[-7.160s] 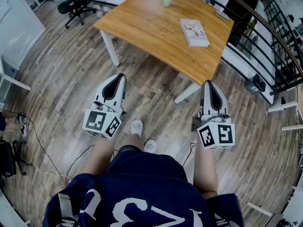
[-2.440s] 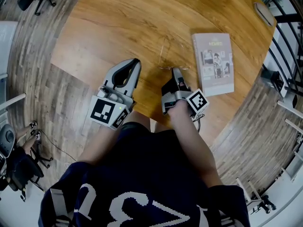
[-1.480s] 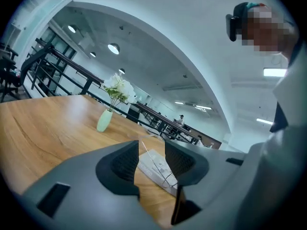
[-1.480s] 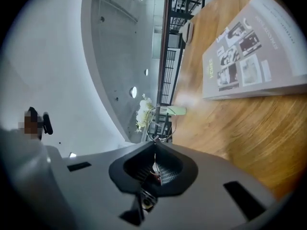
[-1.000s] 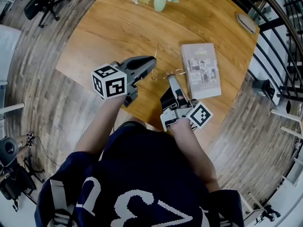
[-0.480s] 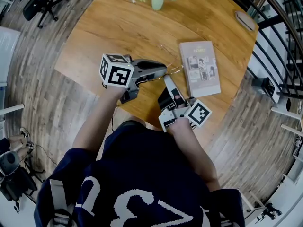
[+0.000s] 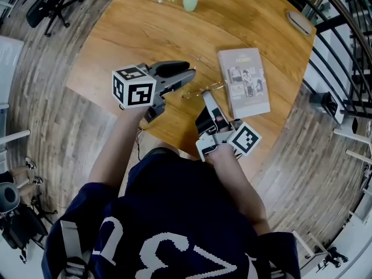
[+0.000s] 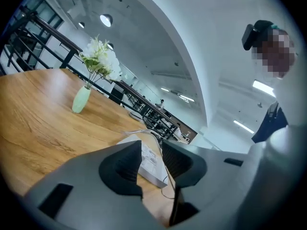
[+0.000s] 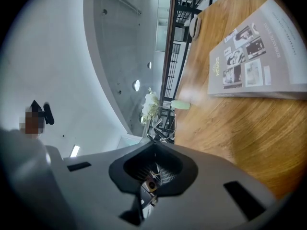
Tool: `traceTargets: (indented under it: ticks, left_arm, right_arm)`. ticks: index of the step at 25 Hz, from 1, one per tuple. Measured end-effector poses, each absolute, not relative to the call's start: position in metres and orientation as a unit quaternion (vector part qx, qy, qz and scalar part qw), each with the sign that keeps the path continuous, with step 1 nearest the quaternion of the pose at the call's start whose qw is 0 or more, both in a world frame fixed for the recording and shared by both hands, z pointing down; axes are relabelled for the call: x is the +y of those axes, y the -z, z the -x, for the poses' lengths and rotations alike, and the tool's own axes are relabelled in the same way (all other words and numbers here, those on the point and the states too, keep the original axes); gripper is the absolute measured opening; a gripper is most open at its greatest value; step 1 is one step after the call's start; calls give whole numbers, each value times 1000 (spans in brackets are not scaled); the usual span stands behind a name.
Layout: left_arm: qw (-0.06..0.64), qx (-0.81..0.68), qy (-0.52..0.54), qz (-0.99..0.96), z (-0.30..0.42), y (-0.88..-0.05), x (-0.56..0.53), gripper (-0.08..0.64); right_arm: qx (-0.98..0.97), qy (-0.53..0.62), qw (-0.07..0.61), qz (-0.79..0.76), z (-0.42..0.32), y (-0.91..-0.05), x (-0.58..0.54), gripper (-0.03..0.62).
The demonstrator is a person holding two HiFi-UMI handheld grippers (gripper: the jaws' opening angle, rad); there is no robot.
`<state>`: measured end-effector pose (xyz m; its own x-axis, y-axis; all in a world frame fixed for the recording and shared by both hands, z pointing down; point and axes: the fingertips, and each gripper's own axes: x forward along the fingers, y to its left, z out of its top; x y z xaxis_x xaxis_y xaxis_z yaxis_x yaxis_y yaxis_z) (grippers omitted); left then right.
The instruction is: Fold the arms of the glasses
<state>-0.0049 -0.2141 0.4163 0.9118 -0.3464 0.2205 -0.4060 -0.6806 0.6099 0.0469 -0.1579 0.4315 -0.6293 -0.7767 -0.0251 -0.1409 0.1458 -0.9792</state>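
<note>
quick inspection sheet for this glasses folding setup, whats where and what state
surface: wooden table, work happening near its front edge
job's things: glasses, thin wire frame, held by the right gripper; arm positions too fine to tell
clutter: book beside the glasses; vase of flowers at the far edge; small oval dish at the far right
grippers: right gripper shut on the glasses; left gripper open, its fingers have just been opening, a thin frame wire in the gap, not pinched
cables: what looks like a thin cable hanging below the left gripper
surroundings: plank floor, office chair, railing
</note>
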Motion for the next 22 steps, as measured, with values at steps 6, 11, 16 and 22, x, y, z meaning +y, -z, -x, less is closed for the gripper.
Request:
traceTargets:
  ticks: [6, 11, 16, 22]
  left_arm:
    - [366, -131, -53, -920, -26, -417, -195, 97]
    - [363, -125, -61, -921, -37, -421, -188, 98]
    - [346, -205, -44, -915, -3, -421, -211, 141]
    - [361, -207, 0, -909, 7, -405, -216, 140]
  right_arm:
    - [705, 567, 277, 323, -44, -429, -156, 28]
    - [703, 568, 276, 326, -46, -432, -156, 28]
    - [703, 565, 280, 330, -48, -430, -156, 28]
    - [700, 567, 281, 331, -48, -432, -156, 28]
